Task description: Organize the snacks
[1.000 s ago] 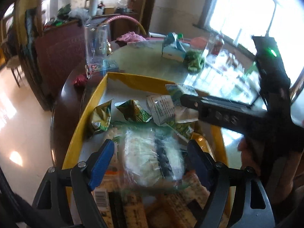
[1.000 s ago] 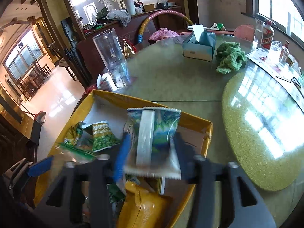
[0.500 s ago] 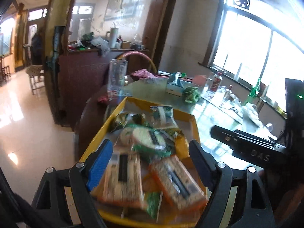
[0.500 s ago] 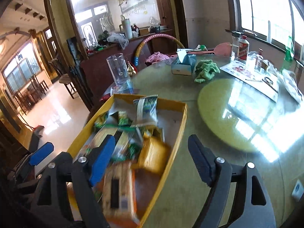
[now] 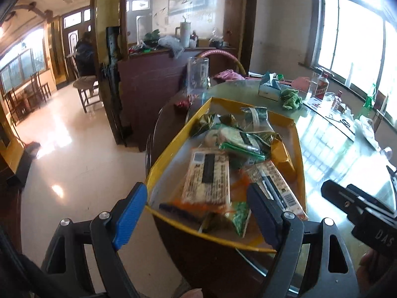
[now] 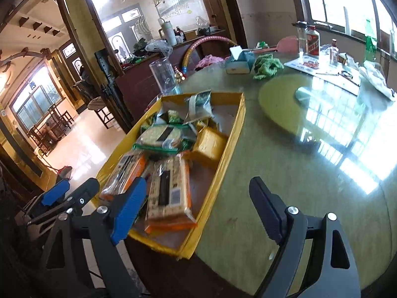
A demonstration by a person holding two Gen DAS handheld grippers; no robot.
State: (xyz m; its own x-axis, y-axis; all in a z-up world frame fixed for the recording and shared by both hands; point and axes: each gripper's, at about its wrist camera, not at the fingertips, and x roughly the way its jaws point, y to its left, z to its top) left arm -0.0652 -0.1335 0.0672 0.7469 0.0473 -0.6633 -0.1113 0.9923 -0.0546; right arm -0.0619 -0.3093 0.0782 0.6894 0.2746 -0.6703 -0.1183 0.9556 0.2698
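Both claws are sitting clear of the yellow tray [image 6: 230, 134], on its near side, at the table [image 6: 285, 173] edge. Nothing in either.

Right gripper [image 6: 196, 204]: jaws are opening, nearly full spread, nothing between them. It's straddling the tray's near right corner, above it, not touching. I'm reading that as a release stance, not a reach.

Left gripper [image 5: 197, 213]: jaws wide apart, empty. It's hanging over the tray's near rim, pointing down along the tray's length. No pad contact with any packet.

Snacks are all inside the tray, none on the table around it:
- two flat cracker packs [image 6: 170, 188] lying side by side at the tray's near end, one slightly overlapping the other. Flat and large, so they're making the base layer.
- round rice-cake pack [image 6: 161, 135] mid-tray, lying on top of green packets.
- yellow pouch [image 6: 211, 145] against the tray's right wall, tilted.
- green striped bag [image 6: 201, 104] leaning up at the tray's far wall. Upright probably because it's resting on the wall.
- small green packets [image 5: 208, 123] at the tray's far left.

Judgement: loading is looking done or close to it. Far right quarter of the tray is showing bare floor, so the layout is loose rather than packed. Tray itself is overhanging the table edge slightly at the near end; that's worth watching.

Clear jar [image 6: 165, 78] and tissue box [image 6: 240, 62] beyond the tray's far end aren't involved.
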